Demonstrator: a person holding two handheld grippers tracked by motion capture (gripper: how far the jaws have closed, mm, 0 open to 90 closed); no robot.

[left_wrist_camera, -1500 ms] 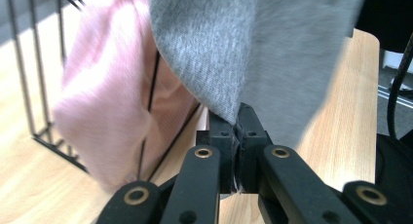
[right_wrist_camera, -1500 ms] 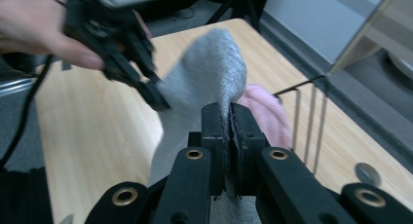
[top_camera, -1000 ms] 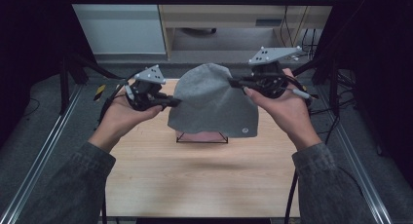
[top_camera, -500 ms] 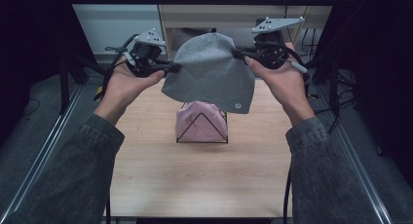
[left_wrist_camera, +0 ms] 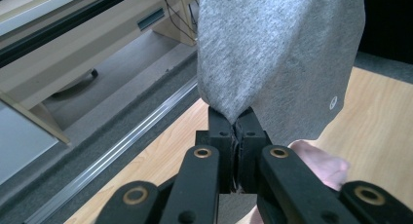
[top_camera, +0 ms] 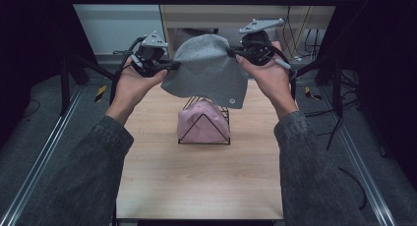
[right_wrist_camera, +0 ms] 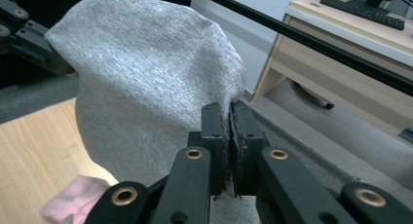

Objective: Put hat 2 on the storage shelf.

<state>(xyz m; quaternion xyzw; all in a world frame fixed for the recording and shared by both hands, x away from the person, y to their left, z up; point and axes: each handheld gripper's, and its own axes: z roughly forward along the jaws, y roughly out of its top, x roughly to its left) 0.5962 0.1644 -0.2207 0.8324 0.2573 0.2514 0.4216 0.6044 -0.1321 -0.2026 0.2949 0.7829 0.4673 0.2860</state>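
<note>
Grey knit beanie stretched in air between left fingers and right fingers, both clamped on its edges, above pink cloth on black wire stand. Risk: thin pinch slips, beanie drops sideways onto desk.

Matt grey knit cloth hat; smooth pale wood-grain table.

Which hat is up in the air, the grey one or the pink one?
The grey hat. Both grippers hold it up by its edges, above the table. The pink hat sits lower, on the black wire stand.
</note>
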